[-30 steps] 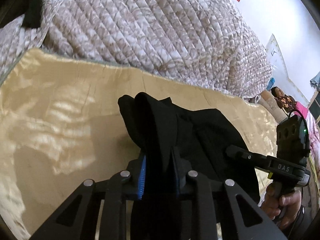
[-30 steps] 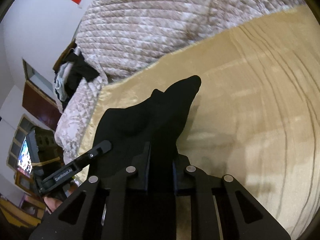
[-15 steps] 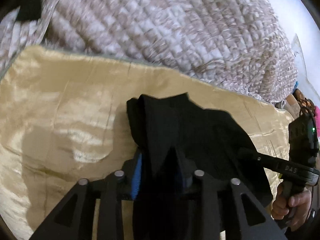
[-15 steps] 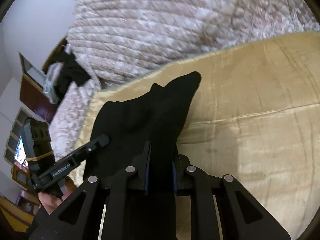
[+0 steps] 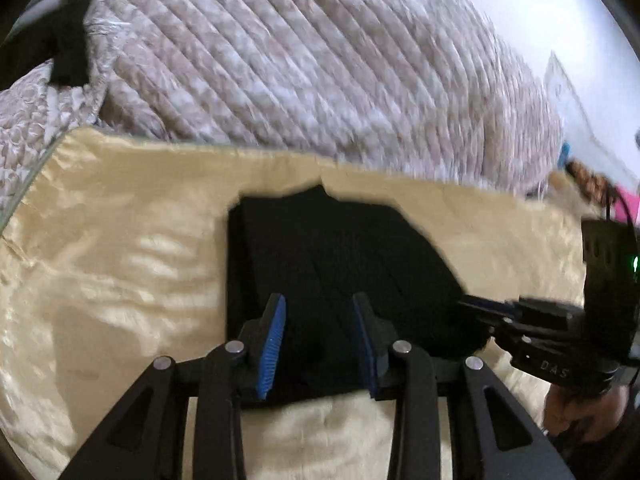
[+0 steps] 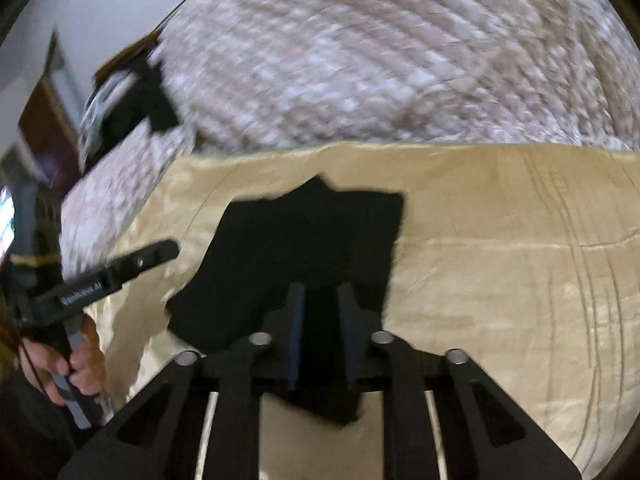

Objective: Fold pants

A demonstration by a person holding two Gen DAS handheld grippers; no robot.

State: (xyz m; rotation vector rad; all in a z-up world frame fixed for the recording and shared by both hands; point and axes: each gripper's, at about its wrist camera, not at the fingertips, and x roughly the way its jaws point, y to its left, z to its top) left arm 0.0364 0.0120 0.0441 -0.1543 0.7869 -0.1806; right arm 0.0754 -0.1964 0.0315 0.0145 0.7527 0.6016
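The black pants (image 5: 332,256) lie folded in a flat bundle on the tan satin sheet (image 5: 120,264); they also show in the right wrist view (image 6: 312,240). My left gripper (image 5: 320,308) is open, its blue-padded fingers (image 5: 274,336) spread over the near edge of the pants. My right gripper (image 6: 320,300) is open too, a narrower gap between its fingers, over the near edge of the bundle. Each gripper shows in the other's view: the right one at the pants' right side (image 5: 480,304), the left one (image 6: 160,250) at their left side.
A quilted beige bedcover (image 5: 320,64) is heaped behind the sheet. Dark clothes (image 6: 132,108) lie at its far left end. The tan sheet (image 6: 500,260) stretches wide to the right of the pants. A person's hand (image 6: 76,364) holds the left gripper's handle.
Both grippers held the black cloth lifted and shut on it before. Now both have opened and the pants lie flat on the sheet. Both views have tilted down towards the bed.
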